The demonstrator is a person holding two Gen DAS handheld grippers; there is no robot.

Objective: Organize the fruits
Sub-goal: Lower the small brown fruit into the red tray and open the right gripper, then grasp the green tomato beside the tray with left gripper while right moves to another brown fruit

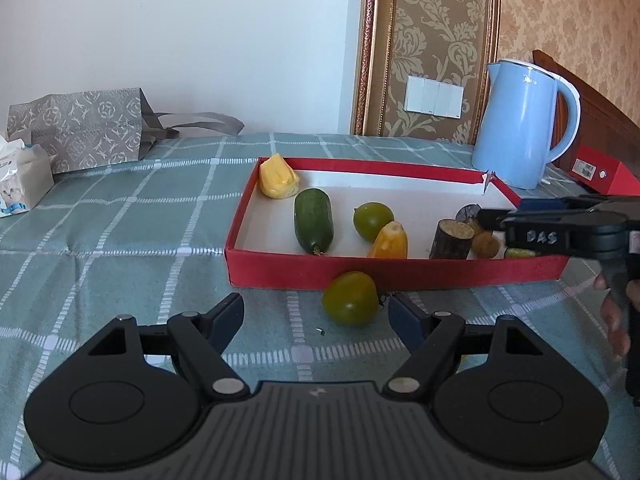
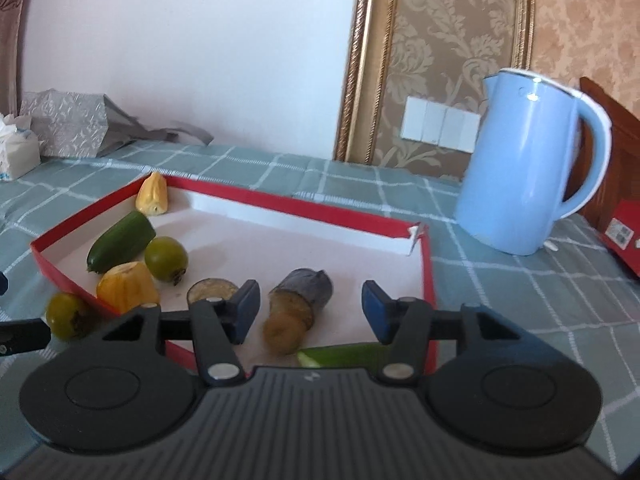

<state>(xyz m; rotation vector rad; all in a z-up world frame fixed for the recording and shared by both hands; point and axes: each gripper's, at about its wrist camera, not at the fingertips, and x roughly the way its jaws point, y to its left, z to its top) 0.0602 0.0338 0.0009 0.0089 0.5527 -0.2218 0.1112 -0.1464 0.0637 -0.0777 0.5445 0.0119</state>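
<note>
Fruit left outside: one green tomato [image 1: 350,298] on the desk, touching the red tray's [image 1: 392,270] near wall. Left tool [image 1: 316,316] gapes empty right behind it; centre, clench gently. Right tool [image 2: 310,310], released, hovers over the tray's right end.
</note>
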